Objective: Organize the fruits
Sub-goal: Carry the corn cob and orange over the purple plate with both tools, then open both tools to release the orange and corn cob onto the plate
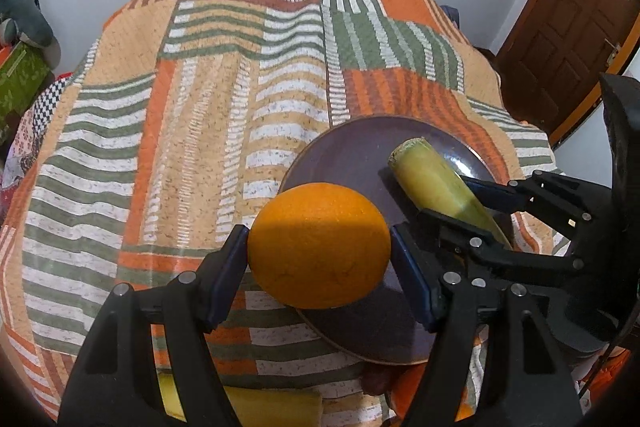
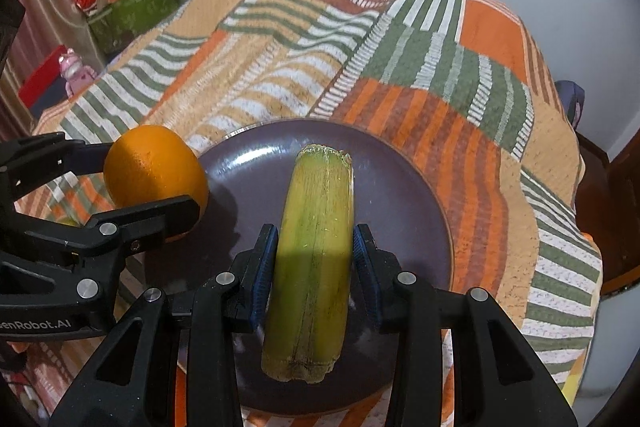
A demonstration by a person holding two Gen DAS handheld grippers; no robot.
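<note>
A dark purple plate (image 1: 348,155) (image 2: 400,187) lies on the striped quilt. My left gripper (image 1: 320,247) is shut on an orange (image 1: 318,245) and holds it over the plate's left rim; the orange also shows in the right wrist view (image 2: 154,167). My right gripper (image 2: 314,259) is shut on a yellow-green cut stalk piece (image 2: 316,247), held over the plate's middle; it also shows in the left wrist view (image 1: 432,179), with the right gripper (image 1: 472,203) behind it.
The patchwork quilt (image 1: 200,107) (image 2: 440,67) covers the whole surface. More yellow pieces (image 1: 256,407) lie at the near edge under my left gripper. A green box (image 2: 132,11) and clutter sit at the far left; a wooden door (image 1: 568,7) is right.
</note>
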